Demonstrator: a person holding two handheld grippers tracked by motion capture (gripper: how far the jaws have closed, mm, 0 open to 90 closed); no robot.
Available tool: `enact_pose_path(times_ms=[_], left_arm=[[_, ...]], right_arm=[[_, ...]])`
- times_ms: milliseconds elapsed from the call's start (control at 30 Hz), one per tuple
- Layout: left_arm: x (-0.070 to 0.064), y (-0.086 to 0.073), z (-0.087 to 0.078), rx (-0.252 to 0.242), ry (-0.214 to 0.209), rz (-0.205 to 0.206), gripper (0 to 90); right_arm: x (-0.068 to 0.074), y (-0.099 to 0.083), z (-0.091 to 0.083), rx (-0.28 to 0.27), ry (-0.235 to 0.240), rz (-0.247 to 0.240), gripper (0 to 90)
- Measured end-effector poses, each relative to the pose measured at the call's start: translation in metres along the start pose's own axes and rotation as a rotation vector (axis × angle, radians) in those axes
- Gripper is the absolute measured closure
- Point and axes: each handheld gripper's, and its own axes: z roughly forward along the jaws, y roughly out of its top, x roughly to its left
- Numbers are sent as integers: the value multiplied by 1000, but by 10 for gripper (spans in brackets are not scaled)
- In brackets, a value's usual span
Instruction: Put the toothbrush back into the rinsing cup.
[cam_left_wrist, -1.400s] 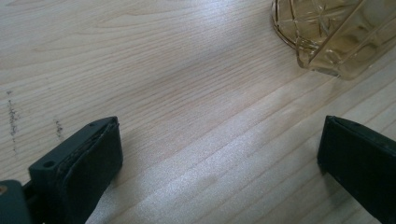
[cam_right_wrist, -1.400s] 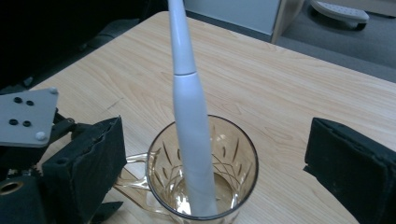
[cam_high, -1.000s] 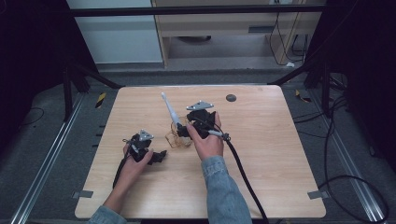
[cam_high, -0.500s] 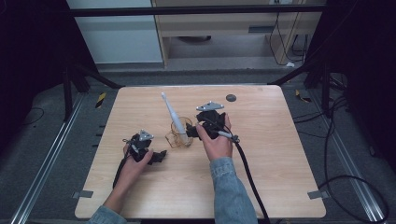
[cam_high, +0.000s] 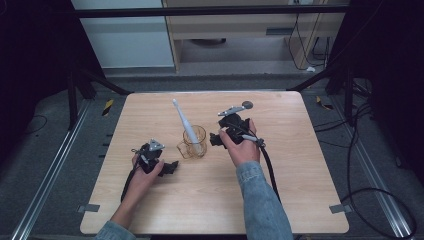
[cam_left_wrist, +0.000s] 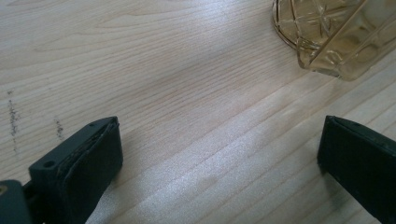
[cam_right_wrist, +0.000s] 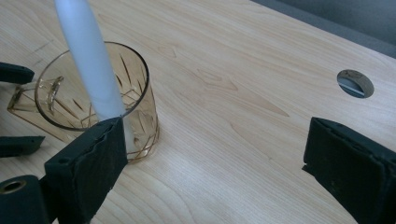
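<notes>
left gripper (cam_high: 169, 166) low on the table (cam_high: 300, 165), jaws spread wide, gripping nothing, handle side of the amber cup (cam_high: 194, 142) just ahead and to its right. white toothbrush (cam_high: 186, 126) standing in that cup near mid-table, leaning up and away over the rim. right gripper (cam_high: 215, 139) just right of the cup, jaws gaping, nothing held, one jaw close beside the glass wall. risk from here, by the look of it: a sideways nudge from that near jaw tipping the top-heavy cup and spilling the toothbrush.
</notes>
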Motion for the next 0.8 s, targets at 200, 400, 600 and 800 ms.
enact_pose_path(times_ms=[200,400,600,800], left_arm=[[0,-1,-1,2,-1,-1,0],[0,-1,-1,2,-1,0,0],[0,-1,-1,2,0,1,0],[0,-1,-1,2,0,0,0]], right_arm=[[-10,-5,3,56,-33,-34,65],[-24,-18,0,86,-56,-38,69],[-36,-31,-4,92,-85,-52,73],[-48,-45,-8,108,-101,-38,74]])
